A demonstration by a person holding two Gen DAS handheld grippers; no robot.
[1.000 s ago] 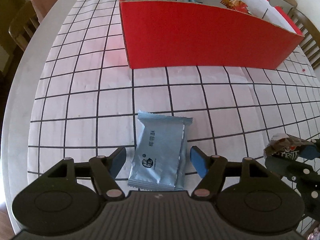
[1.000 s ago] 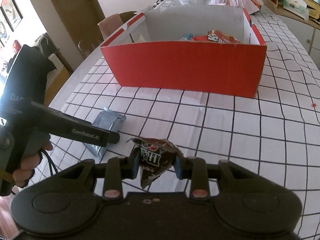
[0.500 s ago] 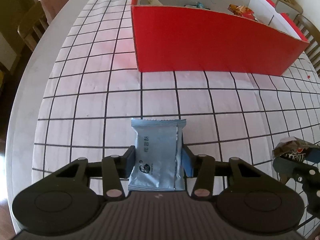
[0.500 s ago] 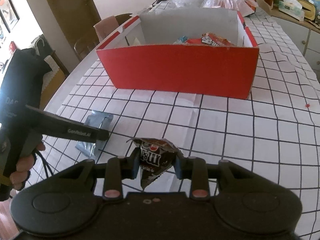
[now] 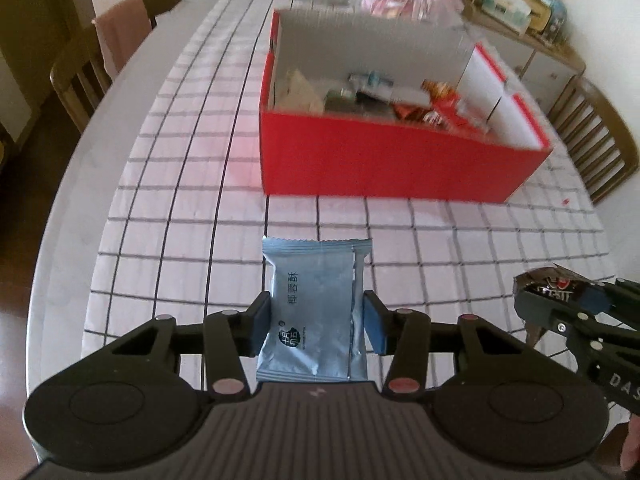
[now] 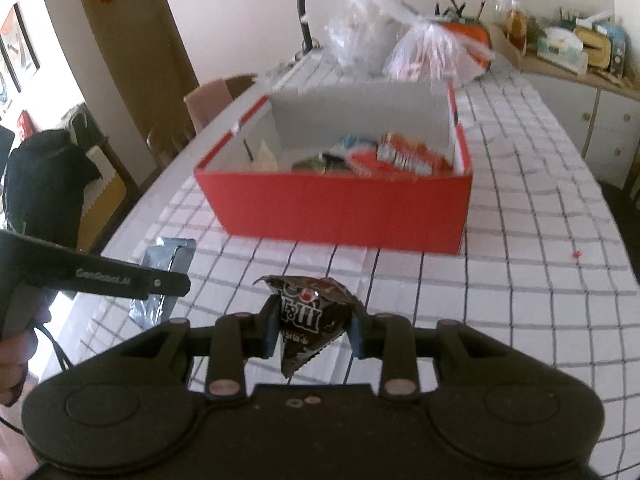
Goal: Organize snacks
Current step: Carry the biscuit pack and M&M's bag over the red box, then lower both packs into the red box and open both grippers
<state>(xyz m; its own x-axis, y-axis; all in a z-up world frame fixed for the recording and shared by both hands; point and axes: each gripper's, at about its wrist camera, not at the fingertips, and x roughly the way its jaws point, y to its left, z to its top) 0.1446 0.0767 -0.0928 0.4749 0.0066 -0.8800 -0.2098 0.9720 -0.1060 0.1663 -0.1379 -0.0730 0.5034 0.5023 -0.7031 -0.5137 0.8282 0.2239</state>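
Observation:
My left gripper [image 5: 318,326] is shut on a light blue snack packet [image 5: 314,308] and holds it above the checked tablecloth. My right gripper [image 6: 314,330] is shut on a dark brown candy bag [image 6: 310,326], also lifted. The brown bag also shows in the left wrist view [image 5: 554,286] at the right. The blue packet shows in the right wrist view [image 6: 162,276] at the left, behind the left gripper's finger. A red box [image 5: 400,160] with a white inside stands ahead and holds several snacks. It also shows in the right wrist view [image 6: 340,208].
Plastic bags [image 6: 416,46] and a lamp [image 6: 320,4] stand behind the box. Wooden chairs stand at the table's left [image 5: 84,68] and right [image 5: 592,136]. A sideboard [image 6: 580,92] with clutter runs along the right wall. The table edge curves on the left.
My left gripper closed on the blue packet and lifted it. Both grippers rose with their snacks, so the box's inside now shows.

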